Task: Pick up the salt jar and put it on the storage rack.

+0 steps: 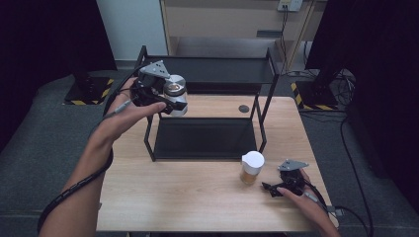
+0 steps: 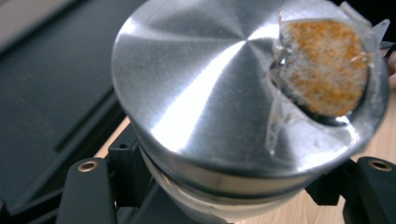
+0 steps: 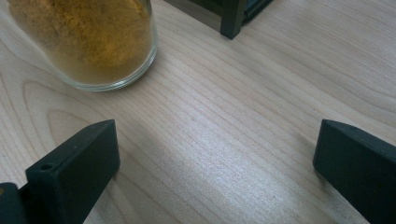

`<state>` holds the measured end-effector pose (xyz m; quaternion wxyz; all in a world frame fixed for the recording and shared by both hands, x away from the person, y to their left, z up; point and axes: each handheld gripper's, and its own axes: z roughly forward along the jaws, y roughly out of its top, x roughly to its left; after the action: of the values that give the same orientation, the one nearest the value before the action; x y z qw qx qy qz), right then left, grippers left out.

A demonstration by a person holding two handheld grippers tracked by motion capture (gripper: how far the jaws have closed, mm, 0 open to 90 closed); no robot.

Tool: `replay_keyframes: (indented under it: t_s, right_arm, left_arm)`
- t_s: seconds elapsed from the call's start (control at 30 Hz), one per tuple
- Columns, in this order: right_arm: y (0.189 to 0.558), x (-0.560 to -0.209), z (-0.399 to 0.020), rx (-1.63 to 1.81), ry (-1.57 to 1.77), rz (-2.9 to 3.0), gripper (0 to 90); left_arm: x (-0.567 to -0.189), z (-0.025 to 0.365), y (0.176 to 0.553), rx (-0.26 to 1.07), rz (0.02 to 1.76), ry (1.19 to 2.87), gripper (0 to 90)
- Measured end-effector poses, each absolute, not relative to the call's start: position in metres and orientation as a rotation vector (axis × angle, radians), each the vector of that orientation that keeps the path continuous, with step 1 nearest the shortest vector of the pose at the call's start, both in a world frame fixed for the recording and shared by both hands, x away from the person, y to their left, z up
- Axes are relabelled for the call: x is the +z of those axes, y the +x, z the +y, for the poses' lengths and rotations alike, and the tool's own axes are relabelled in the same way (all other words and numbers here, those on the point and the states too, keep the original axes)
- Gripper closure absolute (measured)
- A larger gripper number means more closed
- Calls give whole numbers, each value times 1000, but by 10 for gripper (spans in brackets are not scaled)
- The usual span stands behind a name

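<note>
A glass jar [image 1: 176, 93] with a shiny metal lid [image 2: 219, 88] hangs in the air over the left end of the black rack [image 1: 207, 138]. My left gripper [image 1: 167, 102] is shut on the jar below the lid, one black jaw on each side [image 2: 231, 189]. A window in the lid shows orange powder. A second jar [image 1: 252, 168] with a white cap and orange powder stands on the table in front of the rack. My right gripper [image 1: 270, 188] rests low on the table just right of it, open, with bare wood between its jaws [image 3: 215, 163]. The second jar [image 3: 88, 42] is ahead of the left jaw.
The black two-tier rack has an upper shelf [image 1: 212, 69] at the back and a lower tray. One rack leg [image 3: 232, 18] stands close behind the white-capped jar. A dark round spot [image 1: 243, 108] marks the wooden table [image 1: 188, 192]. Cables trail off both grippers.
</note>
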<state>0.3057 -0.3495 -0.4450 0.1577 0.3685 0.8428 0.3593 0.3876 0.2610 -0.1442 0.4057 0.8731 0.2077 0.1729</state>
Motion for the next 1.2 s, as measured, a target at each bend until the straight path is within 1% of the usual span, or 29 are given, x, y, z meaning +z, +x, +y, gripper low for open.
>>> replay_keyframes:
  t_s: [0.33,0.63,0.87,1.2]
  right_arm:
    - [306,-445,-349,1027,1052,2412,13]
    - [306,-445,-350,1028,1054,2412,14]
    - [306,-445,-350,1029,1052,2412,14]
    - [306,-445,-350,1028,1054,2414,15]
  left_arm:
    - [-110,256,396,456,527,2194,295]
    - [-88,248,410,489,580,2171,295]
    - [-82,237,426,498,632,2172,295]
    - [-90,234,449,479,688,2173,295]
